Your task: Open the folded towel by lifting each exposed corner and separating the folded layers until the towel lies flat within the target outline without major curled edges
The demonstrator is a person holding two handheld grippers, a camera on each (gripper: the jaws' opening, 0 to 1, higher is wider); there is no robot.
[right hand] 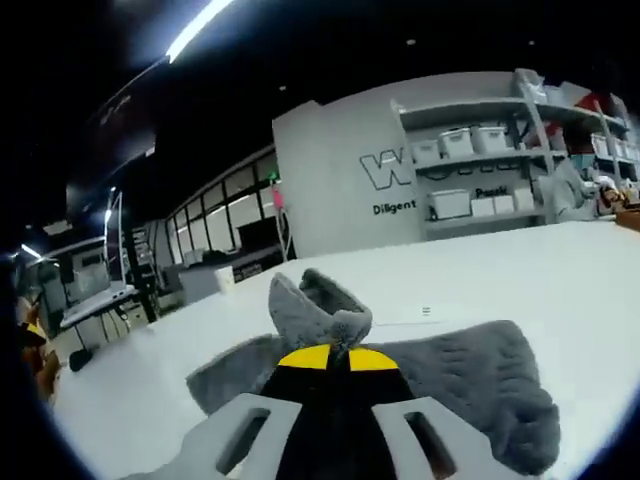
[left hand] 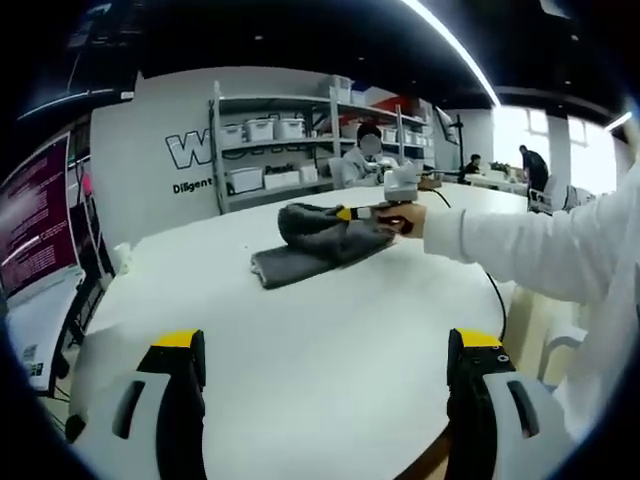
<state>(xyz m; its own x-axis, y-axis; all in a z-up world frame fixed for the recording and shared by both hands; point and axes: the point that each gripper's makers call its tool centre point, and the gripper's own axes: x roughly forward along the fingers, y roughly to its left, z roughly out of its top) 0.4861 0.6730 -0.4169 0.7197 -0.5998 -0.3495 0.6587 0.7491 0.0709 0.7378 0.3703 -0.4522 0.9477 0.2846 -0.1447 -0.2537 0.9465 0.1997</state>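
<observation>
Two hand-held grippers work over a white worktop [left hand: 320, 330] that carries a grey towel [left hand: 320, 245]. In the left gripper view, the left hand-held gripper [left hand: 328, 370] rises from the bottom edge with its two yellow-tipped jaws spread wide apart and nothing between them; it sits well short of the towel, which lies further back near the middle of the worktop, still partly folded and bunched into a raised hump at its far side. In that same view the right hand-held gripper [left hand: 350, 214] reaches in from the right, carried by a hand [left hand: 408, 218] in a white sleeve [left hand: 540, 250], and its yellow tip meets the raised part of the cloth. A dark cable [left hand: 492, 290] runs along the worktop below the sleeve. In the right gripper view, the right hand-held gripper [right hand: 333, 352] has its jaws pressed together on a corner of the towel [right hand: 440, 380], and the pinched corner stands up as a curled flap just above the yellow tips while the rest of the cloth spreads to either side on the worktop [right hand: 500, 270]. Behind the worktop stand a white wall with dark lettering [right hand: 395, 170] and a shelf unit [left hand: 290, 140] holding pale storage boxes [right hand: 460, 140].
</observation>
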